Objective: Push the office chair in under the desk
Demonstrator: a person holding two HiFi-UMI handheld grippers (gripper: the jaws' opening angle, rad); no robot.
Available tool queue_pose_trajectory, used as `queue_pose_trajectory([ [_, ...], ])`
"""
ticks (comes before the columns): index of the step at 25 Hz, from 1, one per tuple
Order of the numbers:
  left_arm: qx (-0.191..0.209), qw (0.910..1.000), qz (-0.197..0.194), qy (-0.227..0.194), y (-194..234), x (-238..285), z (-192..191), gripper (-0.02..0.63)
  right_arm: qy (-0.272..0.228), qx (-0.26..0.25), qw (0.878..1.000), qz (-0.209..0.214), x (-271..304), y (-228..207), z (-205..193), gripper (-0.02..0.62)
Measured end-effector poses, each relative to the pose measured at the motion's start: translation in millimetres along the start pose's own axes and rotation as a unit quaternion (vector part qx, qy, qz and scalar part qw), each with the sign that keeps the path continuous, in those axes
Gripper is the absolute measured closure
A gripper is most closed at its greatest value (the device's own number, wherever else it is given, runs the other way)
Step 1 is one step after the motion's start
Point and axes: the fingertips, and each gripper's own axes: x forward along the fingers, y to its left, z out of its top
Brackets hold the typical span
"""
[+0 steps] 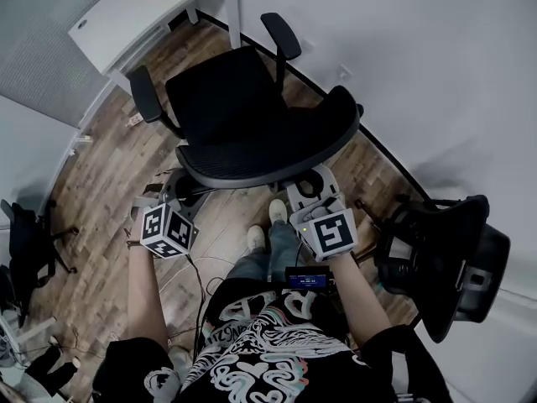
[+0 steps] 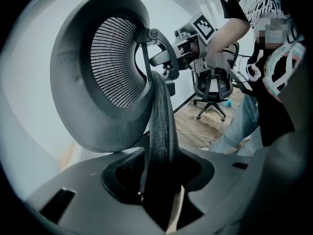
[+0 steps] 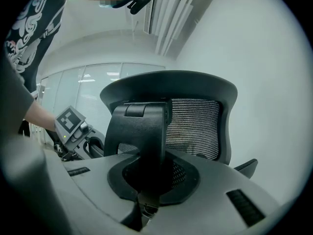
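on wood floor (image 1: 109, 166), left gripper (image 2: 161, 199) and right gripper (image 3: 146, 190) clamp office chair (image 1: 226, 107).

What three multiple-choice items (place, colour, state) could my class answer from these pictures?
1. Where on the office chair are the left hand-held gripper and right hand-held gripper? A backrest, B armrests, C wheels.
2. The desk is: A black, B white, C red.
3. The office chair stands: A under the desk, B clear of it, C overturned.
Key: 1 A, the backrest sits between both pairs of jaws; 2 B, its top is white; 3 B, wooden floor shows between them.
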Motion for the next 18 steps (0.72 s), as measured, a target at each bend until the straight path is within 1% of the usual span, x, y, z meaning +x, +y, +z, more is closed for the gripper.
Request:
queue_pose_trajectory([
  [4, 0.001, 1.0000, 0.003, 0.001, 4.0, 4.7, -0.5, 0.405, 0.003, 0.004, 1.000, 0.003, 4.5, -4.3, -2.2, 0.557],
  [9, -0.001, 1.0000, 0.009, 0.001, 19.7, 10.2, -4.9, 0.403, 0.007, 0.007, 1.000, 0.007, 21.2, -10.0, -1.1, 0.557],
  [18, -0.005, 0.9999, 0.016, 0.000, 36.5, 16.6, -7.7, 0.403, 0.004, 0.002, 1.000, 0.016, 39.5, -17.2, 0.6, 0.557],
])
